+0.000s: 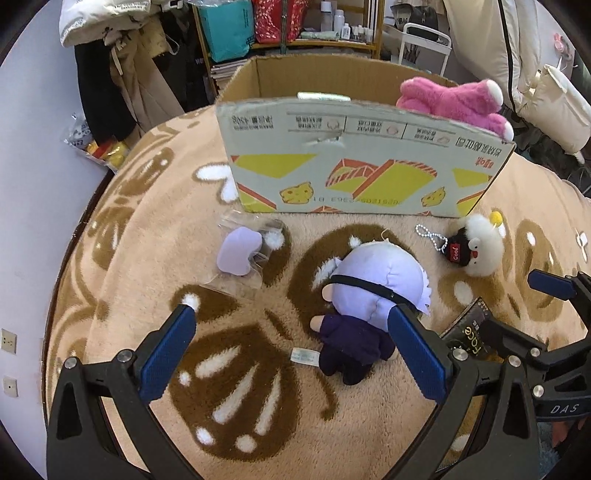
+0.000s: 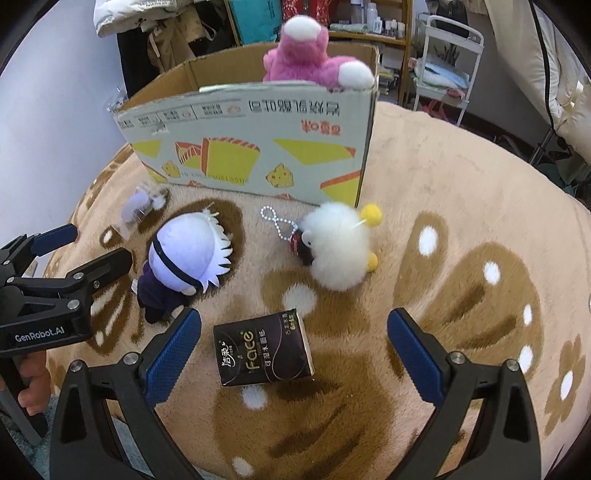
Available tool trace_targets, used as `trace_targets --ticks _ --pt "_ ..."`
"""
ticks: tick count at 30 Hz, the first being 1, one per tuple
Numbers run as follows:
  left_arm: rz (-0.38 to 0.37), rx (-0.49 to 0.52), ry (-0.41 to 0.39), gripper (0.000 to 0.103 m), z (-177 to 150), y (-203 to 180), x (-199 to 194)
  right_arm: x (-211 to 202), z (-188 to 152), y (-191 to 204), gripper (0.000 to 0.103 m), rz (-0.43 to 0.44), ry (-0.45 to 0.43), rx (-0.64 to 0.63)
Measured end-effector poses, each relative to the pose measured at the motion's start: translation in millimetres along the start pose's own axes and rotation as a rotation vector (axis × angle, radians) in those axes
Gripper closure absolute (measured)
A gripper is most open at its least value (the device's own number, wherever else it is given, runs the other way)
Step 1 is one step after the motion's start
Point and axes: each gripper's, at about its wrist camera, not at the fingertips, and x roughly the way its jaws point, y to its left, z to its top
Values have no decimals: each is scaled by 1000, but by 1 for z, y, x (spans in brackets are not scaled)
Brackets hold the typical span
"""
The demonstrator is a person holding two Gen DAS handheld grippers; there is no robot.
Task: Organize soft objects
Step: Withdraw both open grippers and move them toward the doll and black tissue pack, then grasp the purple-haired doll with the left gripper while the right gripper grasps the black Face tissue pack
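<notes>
A plush doll point(image 1: 369, 295) point(image 2: 184, 258) with a lilac head and dark body lies on the tan blanket. My left gripper point(image 1: 295, 317) is open and empty, just short of it, the doll near its right finger. A fluffy white keychain plush point(image 1: 478, 245) point(image 2: 338, 249) lies to the right. A black tissue pack point(image 2: 264, 347) point(image 1: 469, 332) lies between the fingers of my open, empty right gripper point(image 2: 291, 321). A small lilac item in a clear bag point(image 1: 240, 251) point(image 2: 138, 205) lies at the left. A pink plush point(image 1: 454, 101) point(image 2: 310, 55) hangs over the cardboard box's rim point(image 1: 362, 110) point(image 2: 240, 96).
The open cardboard box stands at the far side of the blanket point(image 1: 258, 406) point(image 2: 461, 184). Behind it are shelves point(image 1: 288, 26), hanging coats point(image 1: 122, 74) and a white cart point(image 2: 447, 62). A wall point(image 1: 29, 203) borders the left. My left gripper also shows in the right wrist view point(image 2: 92, 247).
</notes>
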Motion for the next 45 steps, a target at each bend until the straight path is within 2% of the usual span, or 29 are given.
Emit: trace_targets --ticks 7,15,22,26,28,30,34,42,45 --pt "-59 9 32 1 -1 -4 17 12 -2 0 0 9 44 5" --pt "-88 9 72 1 -5 -10 27 22 -4 8 0 11 94 -31" --pt "-91 47 100 1 -8 -18 37 21 -6 22 0 4 101 -92" --pt "-75 66 118 2 -9 -21 45 27 -8 28 0 -8 134 -123" --pt "-71 71 125 5 -10 -21 48 32 -9 28 1 -20 156 -125" --pt "-74 78 131 8 -10 -23 51 37 -9 27 11 -27 181 -117" --pt "-69 114 115 17 -13 -34 51 40 -10 27 11 -34 194 -111" --pt "-68 132 94 17 -14 -37 55 46 -12 32 11 -51 210 -113" --pt "-70 142 94 20 -14 -38 57 48 -12 33 12 -59 212 -122"
